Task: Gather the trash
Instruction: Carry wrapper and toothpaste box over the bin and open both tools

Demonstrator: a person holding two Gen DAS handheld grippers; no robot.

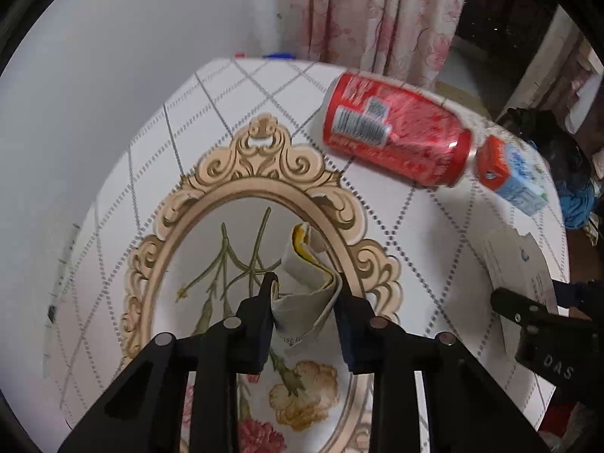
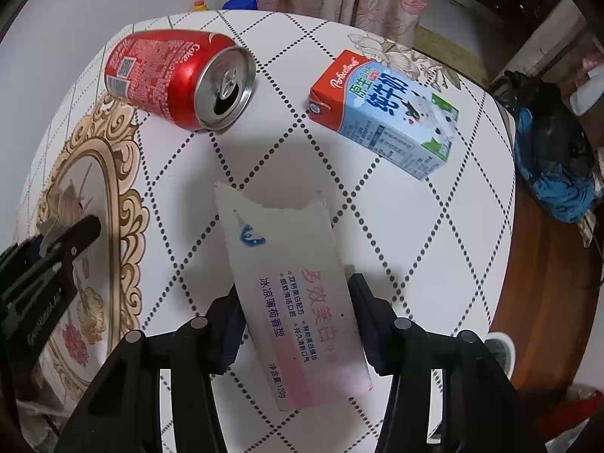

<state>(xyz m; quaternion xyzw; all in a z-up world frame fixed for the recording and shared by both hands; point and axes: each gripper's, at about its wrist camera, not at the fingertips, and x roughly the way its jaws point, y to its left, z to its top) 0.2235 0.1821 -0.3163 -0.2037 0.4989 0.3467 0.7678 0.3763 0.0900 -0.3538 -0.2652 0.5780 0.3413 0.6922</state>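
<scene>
While left gripper (image 1: 304, 309) pinches wrapper (image 1: 305, 287), right gripper (image 2: 294, 324) straddles box (image 2: 290, 302).

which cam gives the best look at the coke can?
Right wrist. The red can lies on its side on the table, sharp, its opened top facing the camera. The left wrist view shows it too, but blurred, side-on, top hidden.

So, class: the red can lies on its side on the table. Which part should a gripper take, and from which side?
Grip the red can across the middle of its round body, coming straight down from above. It lies on its side, open end facing the milk carton, so the fingers can straddle its curved sides.
</scene>
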